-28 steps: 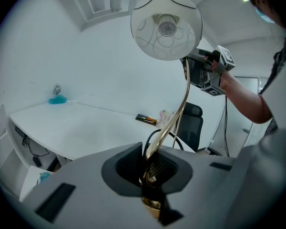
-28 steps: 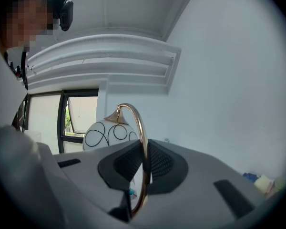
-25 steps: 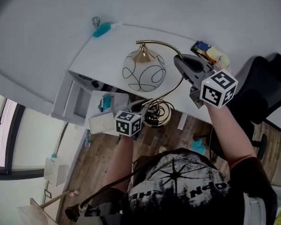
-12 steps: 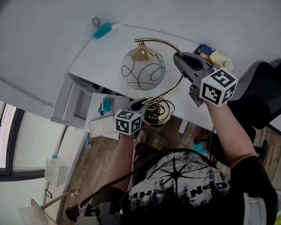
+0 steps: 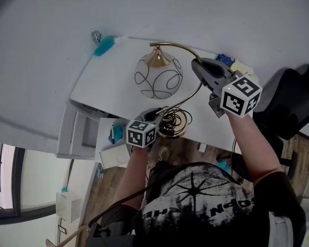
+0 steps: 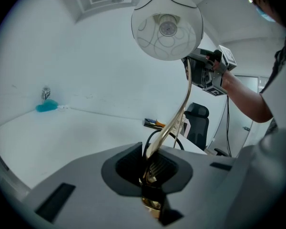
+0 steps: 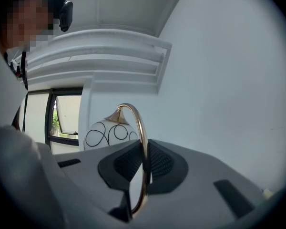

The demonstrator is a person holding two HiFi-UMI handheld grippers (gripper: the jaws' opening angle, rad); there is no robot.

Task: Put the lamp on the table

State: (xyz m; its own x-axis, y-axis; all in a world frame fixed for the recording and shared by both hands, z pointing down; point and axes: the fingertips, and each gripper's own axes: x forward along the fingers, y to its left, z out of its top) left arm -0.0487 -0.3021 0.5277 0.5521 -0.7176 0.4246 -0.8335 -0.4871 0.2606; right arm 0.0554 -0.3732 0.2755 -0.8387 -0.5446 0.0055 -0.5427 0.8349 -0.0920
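The lamp has a white globe shade (image 5: 158, 76) with black swirls, a curved brass stem (image 5: 181, 48) and a round brass base (image 5: 171, 126) with a black cord coiled on it. It hangs over the white table (image 5: 116, 66). My left gripper (image 5: 153, 115) is shut on the low end of the stem by the base (image 6: 152, 173). My right gripper (image 5: 200, 66) is shut on the upper arc of the stem (image 7: 144, 168). The shade (image 6: 167, 25) hangs above in the left gripper view; in the right gripper view the shade (image 7: 107, 133) sits beyond the jaws.
A teal duster (image 5: 105, 45) and a small can (image 5: 96, 35) lie at the table's far left corner. Small coloured items (image 5: 232, 63) sit at the right end. A black office chair (image 5: 291, 104) stands to the right; a white drawer unit (image 5: 85, 133) below the table's left edge.
The lamp and both grippers have shifted slightly further over the table; the base now hangs at the table's near edge instead of over the floor.
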